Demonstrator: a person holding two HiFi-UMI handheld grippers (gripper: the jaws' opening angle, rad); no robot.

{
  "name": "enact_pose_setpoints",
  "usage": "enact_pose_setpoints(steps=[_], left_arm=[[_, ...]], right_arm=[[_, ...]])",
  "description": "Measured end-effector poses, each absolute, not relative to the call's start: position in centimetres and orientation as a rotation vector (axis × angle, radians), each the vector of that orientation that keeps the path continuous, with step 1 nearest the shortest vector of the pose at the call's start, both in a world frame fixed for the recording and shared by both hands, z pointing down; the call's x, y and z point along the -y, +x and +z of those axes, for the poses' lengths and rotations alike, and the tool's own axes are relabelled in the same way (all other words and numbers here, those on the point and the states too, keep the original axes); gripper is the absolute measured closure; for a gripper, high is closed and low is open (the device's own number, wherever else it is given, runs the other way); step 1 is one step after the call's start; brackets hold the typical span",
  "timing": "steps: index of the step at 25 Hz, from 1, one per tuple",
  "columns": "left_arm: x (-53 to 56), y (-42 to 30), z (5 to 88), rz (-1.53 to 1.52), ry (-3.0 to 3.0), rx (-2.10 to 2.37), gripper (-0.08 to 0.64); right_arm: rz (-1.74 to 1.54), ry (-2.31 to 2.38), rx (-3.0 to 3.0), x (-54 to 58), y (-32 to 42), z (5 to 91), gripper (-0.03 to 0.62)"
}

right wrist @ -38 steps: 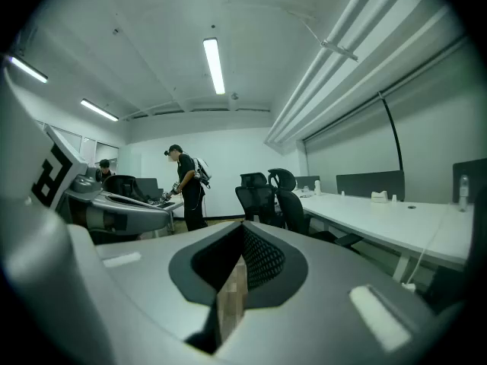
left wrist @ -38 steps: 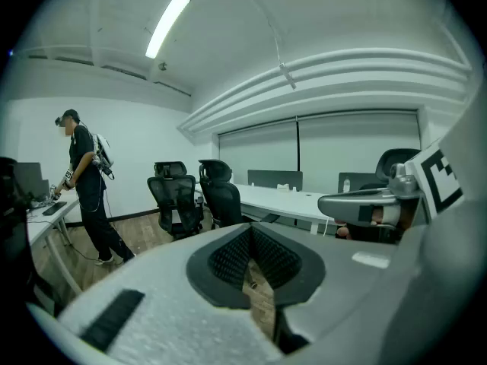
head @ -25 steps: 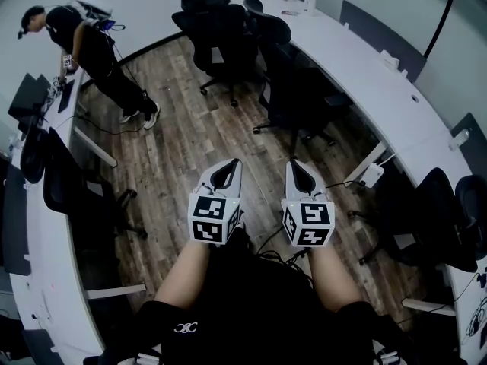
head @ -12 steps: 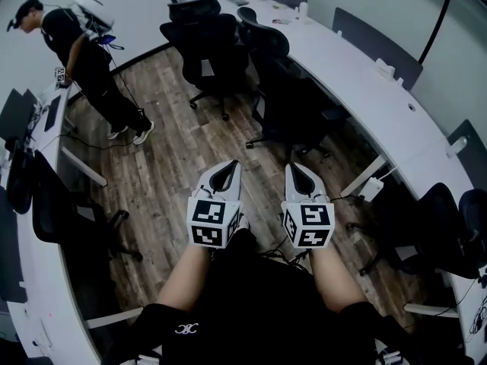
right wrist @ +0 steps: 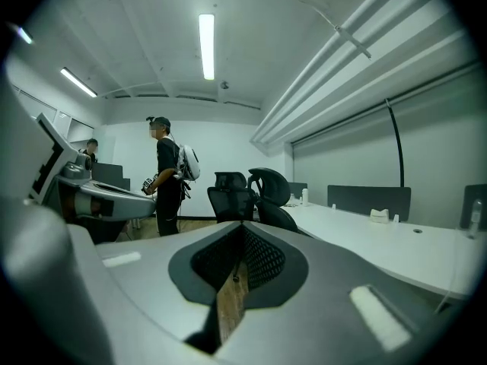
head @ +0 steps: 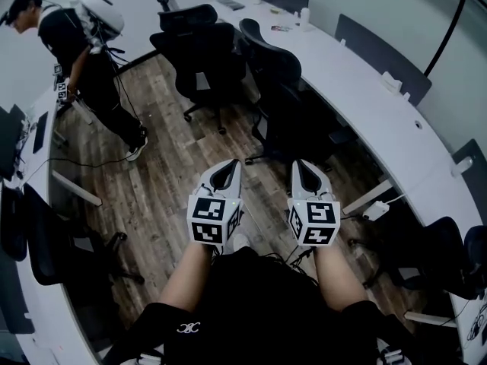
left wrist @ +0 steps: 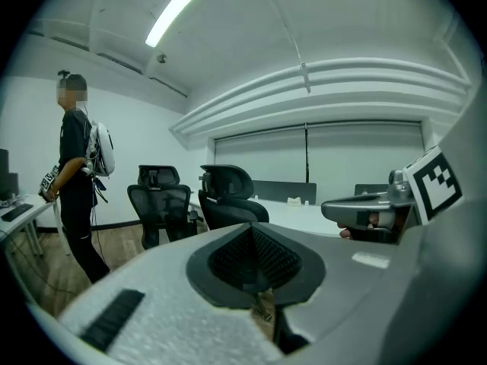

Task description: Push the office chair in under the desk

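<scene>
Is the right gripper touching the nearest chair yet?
Apart. In the right gripper view, the right gripper is shut on nothing, and the chair stands well ahead of its tips, with floor between them.

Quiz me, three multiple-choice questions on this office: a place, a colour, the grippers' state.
1. In the head view, the standing person is: A. upper left B. lower right C. centre
2. The long desk is: A. red B. white C. green
3. The left gripper and right gripper are: A. both wide open B. one open, one shut C. both shut, empty
Answers: 1 A, by the far wall. 2 B, white curved top. 3 C, jaws together, nothing between.
</scene>
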State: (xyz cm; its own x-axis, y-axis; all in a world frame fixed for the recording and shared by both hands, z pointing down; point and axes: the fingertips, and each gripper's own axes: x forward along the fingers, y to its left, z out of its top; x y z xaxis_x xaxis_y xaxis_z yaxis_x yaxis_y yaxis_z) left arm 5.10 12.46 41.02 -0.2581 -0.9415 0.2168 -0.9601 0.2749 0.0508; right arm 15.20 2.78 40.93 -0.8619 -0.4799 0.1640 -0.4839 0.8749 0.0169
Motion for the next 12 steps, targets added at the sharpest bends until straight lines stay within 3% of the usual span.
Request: enact_pose_setpoints(steps=[8, 12], left_arm=[[-6.5, -4.7, 42.9, 0.164, 1.776, 2.269, 0.552], [-3.8, -8.6, 43.3, 0.176, 1.798, 2.245, 0.552]], right_arm=[[0.047, 0.847, 2.817, 4.6, 6.9, 42.1, 0.583], [0.035, 0.897, 2.794, 8.3, 3.9, 42.4, 0.548]])
